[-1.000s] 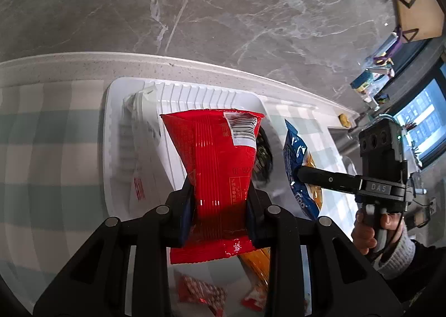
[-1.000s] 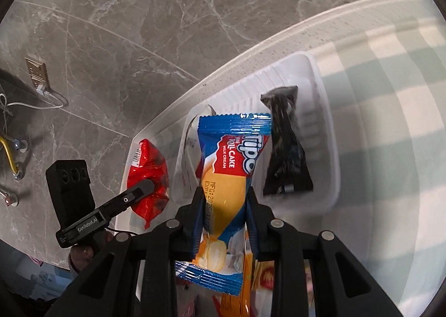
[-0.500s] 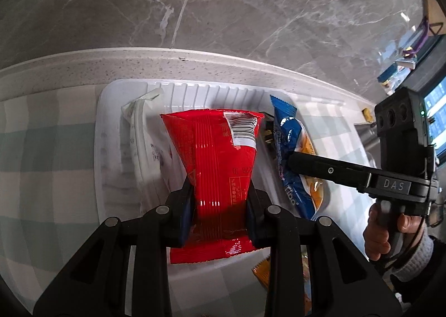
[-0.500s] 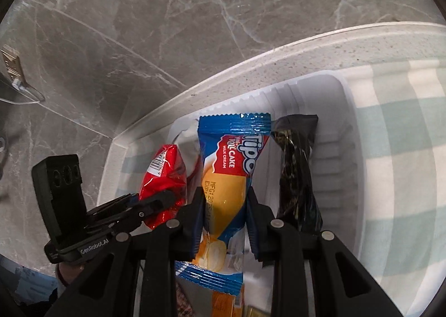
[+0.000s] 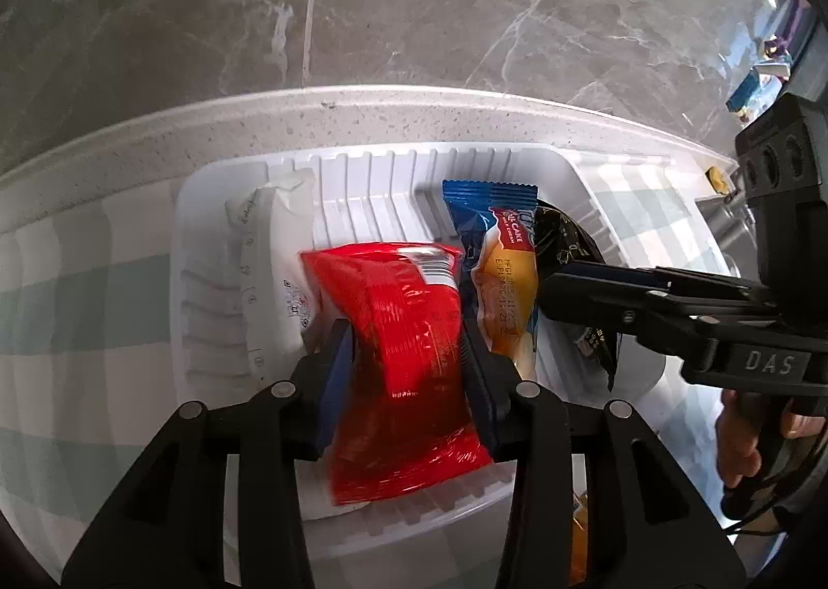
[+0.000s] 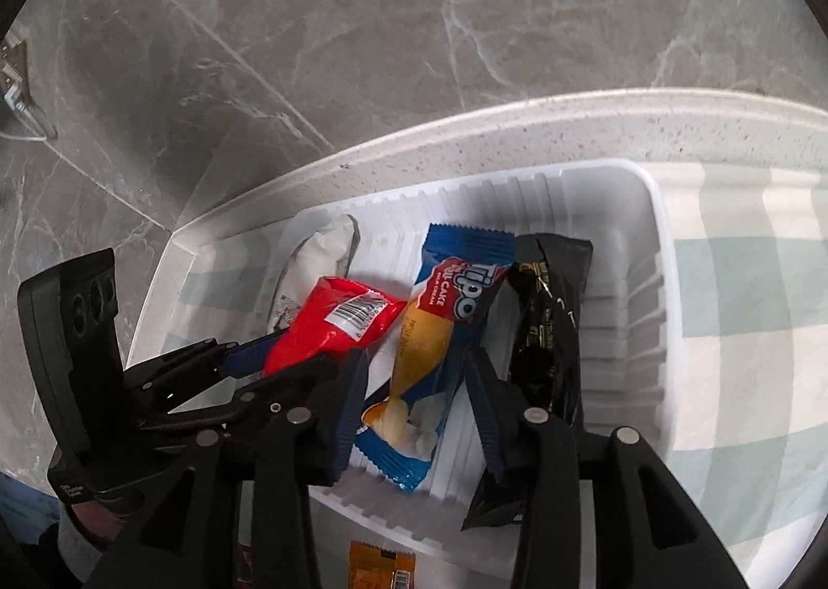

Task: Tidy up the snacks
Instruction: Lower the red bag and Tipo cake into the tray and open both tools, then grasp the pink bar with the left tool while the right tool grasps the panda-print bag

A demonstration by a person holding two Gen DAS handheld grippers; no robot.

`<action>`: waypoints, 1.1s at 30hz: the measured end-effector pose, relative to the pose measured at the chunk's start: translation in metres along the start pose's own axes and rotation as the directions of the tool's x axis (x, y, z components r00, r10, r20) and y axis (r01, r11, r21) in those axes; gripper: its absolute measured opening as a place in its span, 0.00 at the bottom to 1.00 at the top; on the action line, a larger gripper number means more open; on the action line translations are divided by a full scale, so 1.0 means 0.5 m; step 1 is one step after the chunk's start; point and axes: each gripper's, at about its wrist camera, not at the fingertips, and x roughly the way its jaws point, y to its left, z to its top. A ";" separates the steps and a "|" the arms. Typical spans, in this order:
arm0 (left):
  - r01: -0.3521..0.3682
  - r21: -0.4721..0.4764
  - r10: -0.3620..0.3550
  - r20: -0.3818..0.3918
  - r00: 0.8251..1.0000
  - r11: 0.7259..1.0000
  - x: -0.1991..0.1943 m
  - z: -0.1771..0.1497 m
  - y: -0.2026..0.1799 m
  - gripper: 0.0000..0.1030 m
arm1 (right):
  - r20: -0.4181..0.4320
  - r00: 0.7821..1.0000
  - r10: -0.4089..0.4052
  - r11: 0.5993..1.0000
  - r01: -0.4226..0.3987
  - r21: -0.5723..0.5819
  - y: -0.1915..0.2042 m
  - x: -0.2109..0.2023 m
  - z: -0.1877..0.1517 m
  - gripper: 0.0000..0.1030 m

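L gripper (image 5: 409, 356) pinching red pack (image 5: 409, 361) low inside white tray (image 5: 207, 237), pack between the pads. R gripper (image 6: 419, 382) spread wide, blue pack (image 6: 440, 325) lying loose in tray between its fingers, no pad contact visible. Black pack (image 6: 548, 325) just beside, R side.

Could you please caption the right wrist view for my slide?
Right gripper open around a blue cake pack in the white tray.
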 end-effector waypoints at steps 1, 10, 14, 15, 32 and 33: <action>-0.003 -0.001 0.003 0.005 1.000 1.000 -0.004 -0.001 -0.002 0.38 | 0.003 1.000 -0.001 1.000 0.001 -0.002 0.003 -0.001 0.000 0.42; -0.005 -0.033 0.007 0.060 0.998 0.999 -0.076 -0.019 -0.008 0.39 | 0.043 0.999 -0.006 0.999 0.008 -0.039 0.025 -0.065 -0.030 0.45; -0.002 -0.037 0.004 0.074 0.997 0.999 -0.118 -0.043 -0.013 0.40 | 0.054 0.999 -0.006 0.999 0.009 -0.046 0.034 -0.093 -0.054 0.45; -0.001 -0.037 0.004 0.076 0.997 0.999 -0.127 -0.048 -0.011 0.40 | 0.056 0.998 -0.005 0.999 0.008 -0.047 0.037 -0.100 -0.062 0.46; 0.027 -0.054 -0.023 0.059 0.998 0.998 -0.257 -0.236 -0.066 0.41 | 0.034 0.999 0.001 0.999 0.001 -0.048 0.069 -0.187 -0.237 0.47; 0.029 -0.057 -0.025 0.054 0.998 0.998 -0.263 -0.251 -0.070 0.41 | 0.032 0.999 -0.004 0.999 0.006 -0.049 0.069 -0.191 -0.247 0.47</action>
